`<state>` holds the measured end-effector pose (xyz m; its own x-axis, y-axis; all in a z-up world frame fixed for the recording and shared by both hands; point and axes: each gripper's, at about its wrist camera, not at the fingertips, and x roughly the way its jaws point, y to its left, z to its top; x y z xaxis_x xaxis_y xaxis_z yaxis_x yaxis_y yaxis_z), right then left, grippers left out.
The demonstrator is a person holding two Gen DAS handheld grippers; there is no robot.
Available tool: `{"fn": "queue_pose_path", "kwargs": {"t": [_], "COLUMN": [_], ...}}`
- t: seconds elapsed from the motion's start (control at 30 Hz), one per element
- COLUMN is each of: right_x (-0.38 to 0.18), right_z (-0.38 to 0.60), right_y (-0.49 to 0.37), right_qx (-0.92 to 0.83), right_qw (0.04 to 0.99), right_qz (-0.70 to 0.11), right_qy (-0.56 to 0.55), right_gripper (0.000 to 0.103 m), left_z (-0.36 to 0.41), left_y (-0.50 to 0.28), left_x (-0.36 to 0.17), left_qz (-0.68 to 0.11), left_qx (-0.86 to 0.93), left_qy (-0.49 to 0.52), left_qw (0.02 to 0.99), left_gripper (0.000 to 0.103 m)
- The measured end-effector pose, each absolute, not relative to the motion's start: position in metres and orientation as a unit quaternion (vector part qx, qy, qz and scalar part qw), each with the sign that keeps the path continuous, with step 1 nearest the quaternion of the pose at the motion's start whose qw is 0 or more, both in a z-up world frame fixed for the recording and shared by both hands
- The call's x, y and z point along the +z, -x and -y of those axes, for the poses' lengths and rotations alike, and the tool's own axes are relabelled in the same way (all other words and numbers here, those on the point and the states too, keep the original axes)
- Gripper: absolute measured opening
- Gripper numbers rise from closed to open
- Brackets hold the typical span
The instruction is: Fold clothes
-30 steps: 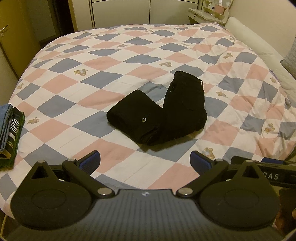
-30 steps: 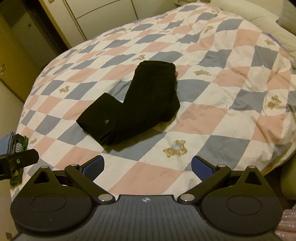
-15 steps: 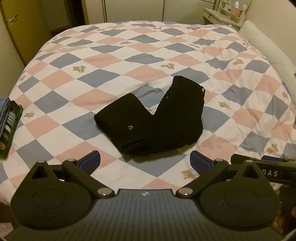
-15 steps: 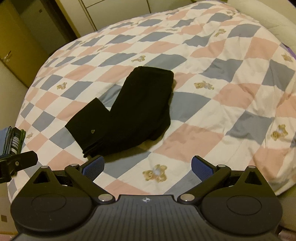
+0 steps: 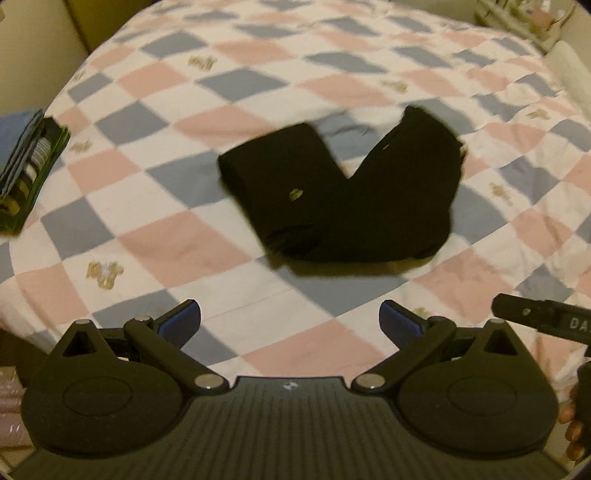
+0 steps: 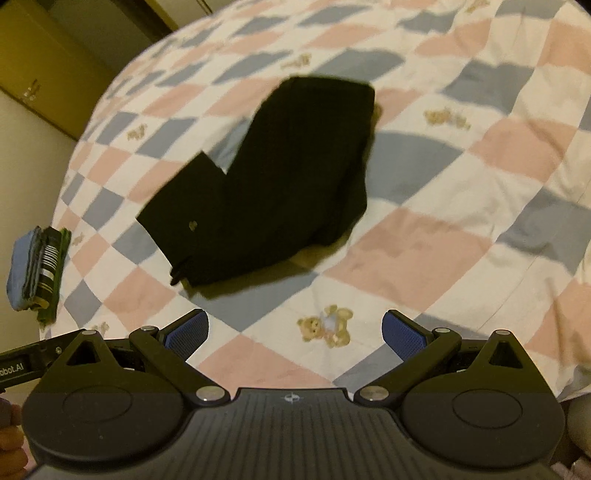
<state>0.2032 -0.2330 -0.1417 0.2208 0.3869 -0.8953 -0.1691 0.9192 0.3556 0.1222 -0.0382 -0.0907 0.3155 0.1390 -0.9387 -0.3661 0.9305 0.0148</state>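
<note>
Both grippers have drawn closer to the bed's near edge and dipped lower over the last second, so the black trousers [image 5: 343, 192] fill more of each view and blur with the motion.

The left gripper [image 5: 290, 319] hovers above the quilt [image 5: 177, 243] near that edge, its blue-padded fingers [image 5: 183, 317] spread wide with nothing between them. The right gripper [image 6: 295, 332] is posed the same way, released and empty, fingers [image 6: 400, 332] splayed over a teddy-bear print [image 6: 327, 326] on the quilt.

From the left wrist, the right gripper's black housing juts in at the right margin, with fingertips of the person's right hand [image 5: 570, 435] curled below it; a shelf with small items [image 5: 524, 18] shows beyond the bed's far right corner. From the right wrist, the left gripper's housing pokes in at the left margin, part of the person's left hand [image 6: 11, 443] shows in the lower left corner, and a yellow cabinet [image 6: 40, 70] stands past the bed's far left corner.

The trousers lie in a folded V around the middle of the bed, ahead of both grippers and apart from them, a small pale emblem [image 5: 295, 194] on the left lobe. A folded stack of blue and green clothes [image 6: 35, 271] sits at the bed's left edge, well apart from the trousers.
</note>
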Motion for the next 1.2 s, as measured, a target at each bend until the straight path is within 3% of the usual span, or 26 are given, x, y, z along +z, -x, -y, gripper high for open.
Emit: {"fn": "queue_pose_path", "kwargs": {"t": [0.4,0.87,1.0,1.2], "right_x": [-0.176,-0.197,-0.213,-0.240], "right_z": [0.189,0.107,0.079,0.059], "right_y": [-0.251,-0.364,-0.401,-0.434], "right_qx": [0.103,0.076,0.071,0.034], "right_qw": [0.781,0.822,0.828,0.820], "right_qz": [-0.611,-0.564,-0.557,-0.569], "right_qy": [-0.080,-0.030,0.007,0.055], "right_gripper": [0.103,0.101,0.090,0.089], "left_z": [-0.035,-0.081,-0.092,-0.104], "left_y": [-0.197,-0.274,-0.288,-0.300], "left_x": [-0.158,-0.223,-0.234,-0.243], "left_qz": [-0.612,-0.648,-0.652,-0.654], "left_qx": [0.126,0.082,0.093,0.110], "left_qy": [0.118,0.137,0.148,0.159], "left_qw": [0.772,0.744,0.738,0.732], "left_gripper": [0.102,0.102,0.102,0.102]}}
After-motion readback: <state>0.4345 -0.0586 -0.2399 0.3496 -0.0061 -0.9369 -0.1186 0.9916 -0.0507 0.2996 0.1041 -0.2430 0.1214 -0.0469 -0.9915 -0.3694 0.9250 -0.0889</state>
